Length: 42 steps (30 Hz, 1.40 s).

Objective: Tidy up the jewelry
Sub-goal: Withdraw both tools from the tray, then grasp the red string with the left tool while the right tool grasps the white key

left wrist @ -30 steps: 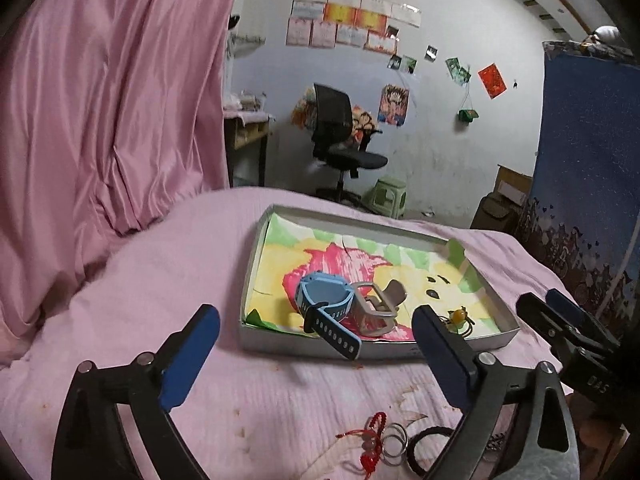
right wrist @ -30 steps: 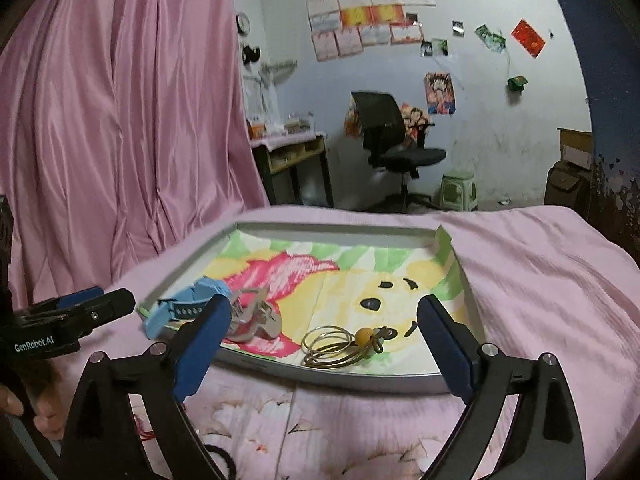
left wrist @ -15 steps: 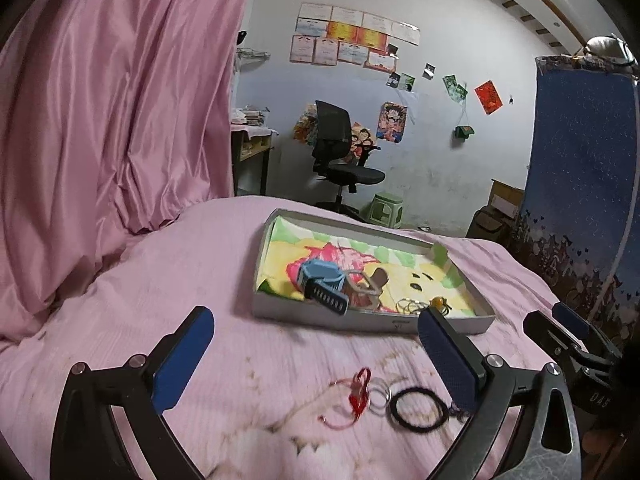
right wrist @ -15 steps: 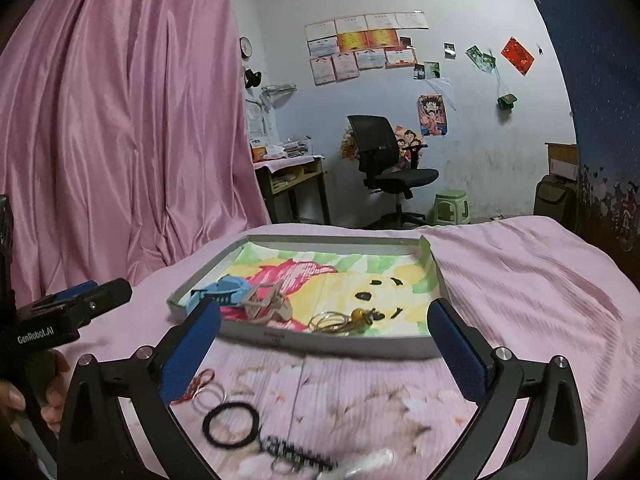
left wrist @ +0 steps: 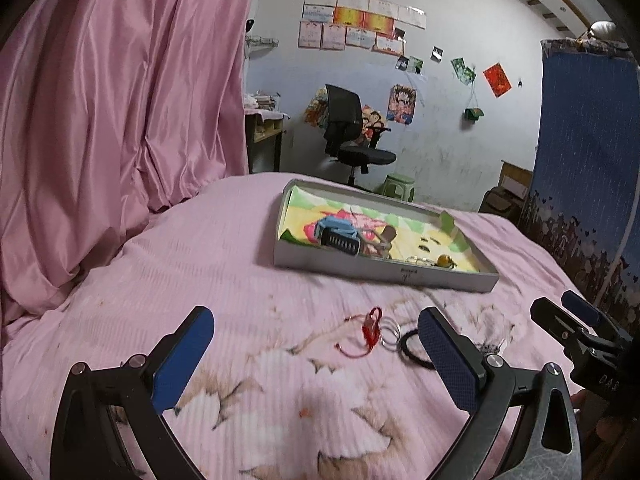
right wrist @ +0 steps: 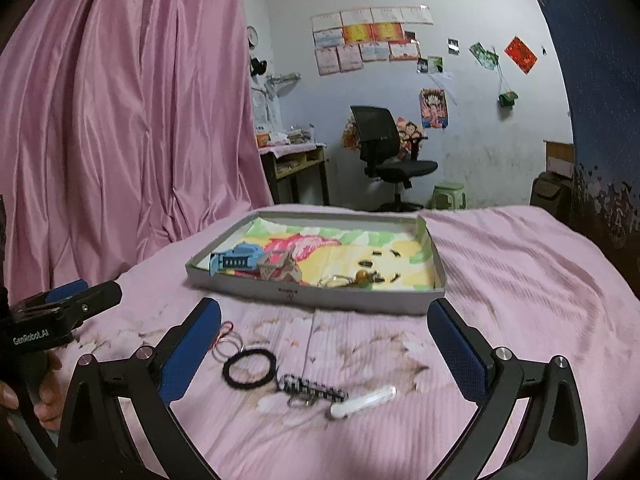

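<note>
On the left wrist view, my left gripper [left wrist: 316, 344] is spread wide and empty at the bottom; the red string bracelet [left wrist: 370, 330] lies just above centre, the tray [left wrist: 384, 276] beyond holding the blue watch [left wrist: 336, 232]. On the right wrist view, my right gripper [right wrist: 324, 338] is spread too, with the black hair tie [right wrist: 250, 368] lower centre.

Glossy pink satin curtain [right wrist: 120, 120]; matt ribbed pink cloth bedsheet [right wrist: 520, 280]; grey cardboard tray [right wrist: 320, 300], printed paper lining.
</note>
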### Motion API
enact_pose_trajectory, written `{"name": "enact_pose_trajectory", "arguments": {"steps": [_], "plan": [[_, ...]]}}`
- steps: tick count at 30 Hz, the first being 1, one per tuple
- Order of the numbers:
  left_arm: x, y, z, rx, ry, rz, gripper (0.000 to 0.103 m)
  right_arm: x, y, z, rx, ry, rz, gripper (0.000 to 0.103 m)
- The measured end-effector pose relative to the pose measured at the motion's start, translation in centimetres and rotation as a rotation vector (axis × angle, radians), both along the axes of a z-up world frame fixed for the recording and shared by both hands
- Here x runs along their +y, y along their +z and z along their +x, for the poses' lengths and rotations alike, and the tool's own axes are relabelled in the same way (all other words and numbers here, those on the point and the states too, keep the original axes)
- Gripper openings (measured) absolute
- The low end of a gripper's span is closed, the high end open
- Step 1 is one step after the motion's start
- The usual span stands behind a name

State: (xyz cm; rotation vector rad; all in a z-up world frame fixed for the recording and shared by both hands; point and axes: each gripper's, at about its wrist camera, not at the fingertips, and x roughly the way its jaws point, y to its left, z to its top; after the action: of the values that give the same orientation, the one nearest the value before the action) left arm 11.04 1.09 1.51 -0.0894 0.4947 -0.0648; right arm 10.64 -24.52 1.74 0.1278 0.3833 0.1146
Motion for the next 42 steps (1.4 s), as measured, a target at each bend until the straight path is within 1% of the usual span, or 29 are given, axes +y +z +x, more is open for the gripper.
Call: {"name": "enact_pose_trajectory", "arguments": {"steps": [9,20,27,33,35,36,37,38,39,41,42], "plan": [[-0.3,-1.0,0.3,0.073,-0.013,0.006,0.103,-0.7,-2.1,0.1,0.143,-0.026,0.006,0.102],[-0.4,-2.3,1.4,0.158,-0.016,0.013,0.103,-0.4,-3.6,1.0,0.246,-0.03,-0.018,0.102],[-0.6,-3.4,2.9,0.248,-0.038,0.009,0.103,-0.7,-4.4,1.8,0.308,-0.047,-0.022,0.102],[-1.1,-3.7,4.2,0.266,-0.082,0.016,0.103,-0.6,-4.9,2.3,0.336,-0.055,-0.024,0.101],[-1.6,-3.8,4.7,0.27,-0.104,0.028,0.099,-0.7,-5.0,2.4,0.342,-0.055,-0.02,0.098],[-1.8,-3.8,5.0,0.271,-0.115,0.033,0.097,-0.7,-5.0,2.5,0.347,-0.054,-0.018,0.091],[-2.0,-3.8,5.2,0.275,-0.127,0.037,0.093,-0.7,-5.2,2.7,0.357,-0.051,-0.014,0.082],[-2.4,-4.0,5.6,0.283,-0.144,0.044,0.089,-0.7,-5.4,2.9,0.367,-0.048,-0.01,0.078],[-2.6,-4.1,5.8,0.289,-0.156,0.049,0.086,-0.7,-5.6,3.1,0.379,-0.045,-0.005,0.073],[-3.0,-4.2,6.2,0.298,-0.178,0.052,0.08,-0.7,-5.9,3.3,0.391,-0.04,0.002,0.069],[-3.2,-4.3,6.5,0.304,-0.193,0.05,0.078,-0.7,-6.0,3.5,0.397,-0.036,0.007,0.066]]}}
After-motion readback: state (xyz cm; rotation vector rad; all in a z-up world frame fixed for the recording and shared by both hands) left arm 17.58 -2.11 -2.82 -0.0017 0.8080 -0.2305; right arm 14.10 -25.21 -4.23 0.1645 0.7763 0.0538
